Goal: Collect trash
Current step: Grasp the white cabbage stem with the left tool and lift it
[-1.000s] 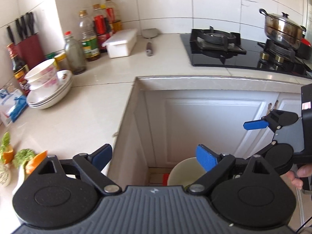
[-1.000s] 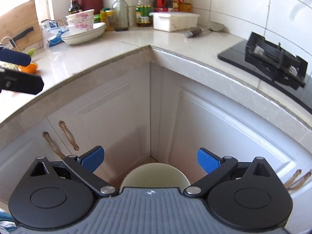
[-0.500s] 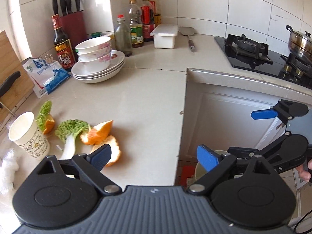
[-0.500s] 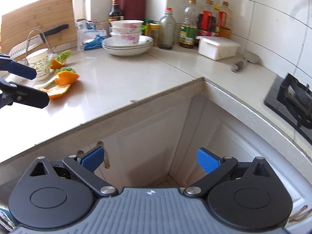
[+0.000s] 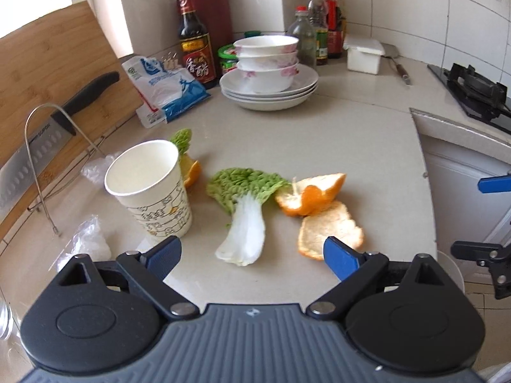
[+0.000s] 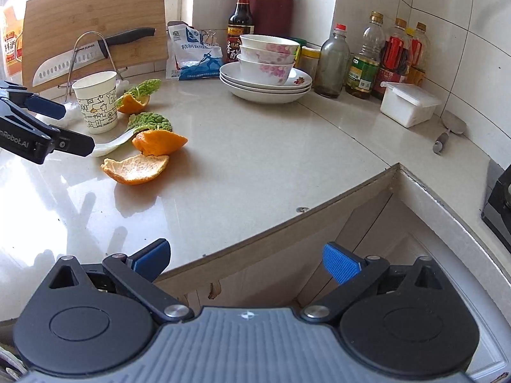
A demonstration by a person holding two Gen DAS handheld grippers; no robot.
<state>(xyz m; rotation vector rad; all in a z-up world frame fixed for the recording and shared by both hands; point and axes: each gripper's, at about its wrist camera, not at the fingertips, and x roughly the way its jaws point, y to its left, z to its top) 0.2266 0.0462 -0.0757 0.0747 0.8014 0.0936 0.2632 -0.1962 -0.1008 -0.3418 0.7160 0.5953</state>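
Both cameras have swung off the cabinet corner and onto the counter (image 5: 351, 134), and the scraps that sat at the left edge a second ago are now dead ahead of the left gripper (image 5: 252, 255). Its jaws gape wide, nothing between the blue pads (image 5: 340, 257), hanging over the near end of the cabbage leaf (image 5: 246, 210), which lies flat, green top away, white stem toward the camera. Just right of it, two pieces of orange peel (image 5: 319, 210) lie touching, the nearer one pith-up right beside the right pad. Left of the leaf a paper cup (image 5: 150, 188) stands upright and empty, another peel (image 5: 191, 170) and a green scrap tucked behind it. Crumpled clear plastic (image 5: 91, 239) lies near the cup.

The right gripper (image 6: 247, 261) hovers back at the counter's edge, also spread wide and holding nothing, well apart from the trash. From its view the left gripper's fingers reach in at the left, over the leaf. Stacked bowls (image 6: 266, 60) sit on plates beyond.
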